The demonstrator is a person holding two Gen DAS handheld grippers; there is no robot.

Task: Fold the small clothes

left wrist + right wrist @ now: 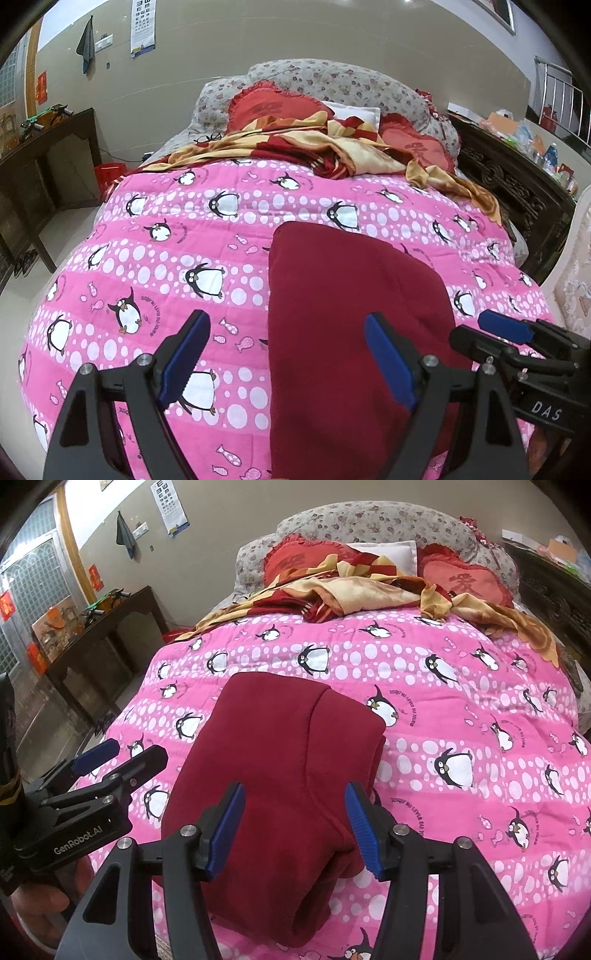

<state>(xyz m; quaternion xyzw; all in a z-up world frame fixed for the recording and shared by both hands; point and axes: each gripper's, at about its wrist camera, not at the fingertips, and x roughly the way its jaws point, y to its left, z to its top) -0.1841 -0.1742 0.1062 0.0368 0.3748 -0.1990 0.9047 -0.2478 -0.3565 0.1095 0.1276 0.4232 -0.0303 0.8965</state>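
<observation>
A pink quilted bedspread printed with penguins (177, 236) covers the bed; on its near part lies a folded dark-red fleece garment (288, 775) — flat, unheld. The left gripper (288, 354) hovers at the garment's left edge, the right gripper (295, 827) over its near end — both with blue-padded fingers apart.

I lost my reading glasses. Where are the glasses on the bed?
In the left wrist view, the glasses lie at the bed's far left, on the patterned blanket just below the red heart cushion.

Folded dark red garment (280, 775) on pink penguin quilt (461, 686), right gripper (295, 827) jaws apart above it
</observation>
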